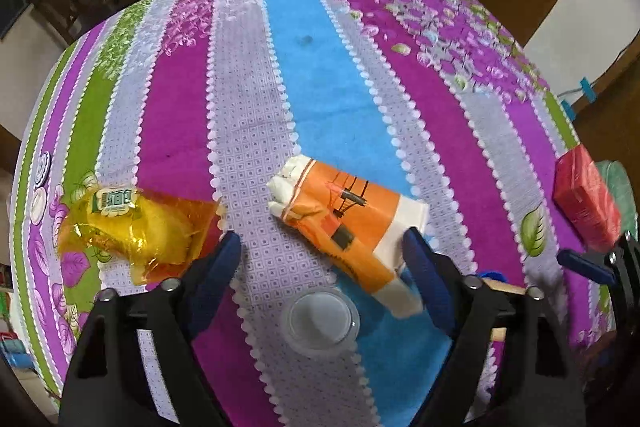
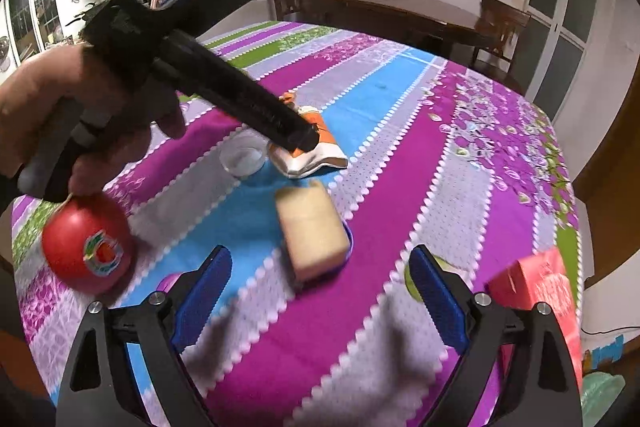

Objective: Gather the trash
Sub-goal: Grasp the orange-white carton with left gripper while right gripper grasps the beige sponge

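On striped cloth point(image 1: 320, 75), crinkly orange-white packet point(image 1: 352, 227), both hand-held grippers point(image 1: 322, 247) point(image 2: 320, 267) spread.

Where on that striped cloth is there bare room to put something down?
The far half of the tablecloth lies bare, beyond the orange packet. The magenta stripe between the block and the red box is also free. Crowded: the near strip, with the yellow wrapper, clear cup, packet and red ball.

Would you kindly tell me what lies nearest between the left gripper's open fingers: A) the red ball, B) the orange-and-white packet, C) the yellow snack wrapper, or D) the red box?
B: in the left wrist view the left gripper stands open, with the orange-and-white packet between its fingers.
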`<action>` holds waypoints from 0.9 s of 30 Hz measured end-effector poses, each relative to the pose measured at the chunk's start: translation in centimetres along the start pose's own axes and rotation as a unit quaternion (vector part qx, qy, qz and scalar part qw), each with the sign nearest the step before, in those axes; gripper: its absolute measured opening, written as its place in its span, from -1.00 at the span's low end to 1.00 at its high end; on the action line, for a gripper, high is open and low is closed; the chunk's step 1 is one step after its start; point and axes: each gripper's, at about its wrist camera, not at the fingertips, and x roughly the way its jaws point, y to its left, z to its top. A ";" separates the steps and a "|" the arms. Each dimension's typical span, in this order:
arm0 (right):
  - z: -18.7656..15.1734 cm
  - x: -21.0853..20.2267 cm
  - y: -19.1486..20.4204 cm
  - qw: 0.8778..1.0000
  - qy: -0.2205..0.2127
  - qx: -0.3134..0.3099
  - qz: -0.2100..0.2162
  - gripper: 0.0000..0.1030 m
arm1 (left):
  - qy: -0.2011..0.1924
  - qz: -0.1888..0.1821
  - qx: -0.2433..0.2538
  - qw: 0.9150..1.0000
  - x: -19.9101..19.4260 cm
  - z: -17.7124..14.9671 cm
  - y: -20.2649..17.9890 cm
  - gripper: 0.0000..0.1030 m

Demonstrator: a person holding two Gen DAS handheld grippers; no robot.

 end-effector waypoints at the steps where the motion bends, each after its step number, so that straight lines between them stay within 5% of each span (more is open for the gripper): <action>1: 0.2 0.4 0.0 1.000 0.003 0.001 0.000 0.59 | 0.003 -0.005 -0.002 1.000 0.2 0.0 0.1 0.35; 8: 0.7 2.1 -0.3 1.000 0.012 0.004 -0.005 0.49 | 0.008 -0.020 0.002 1.000 0.5 0.3 0.1 0.22; 15: 0.9 3.2 -0.4 1.000 0.019 0.011 -0.009 -0.16 | 0.006 -0.037 0.000 0.999 0.5 0.6 -0.5 -0.21; 18: 0.7 2.6 -0.5 1.000 0.008 0.019 -0.019 -0.22 | 0.003 -0.031 -0.005 1.000 0.4 0.6 -0.5 -0.76; 27: -0.9 -1.6 -0.4 0.997 -0.043 0.061 -0.031 -0.22 | -0.063 -0.012 -0.009 0.998 -2.7 0.2 -0.5 -0.82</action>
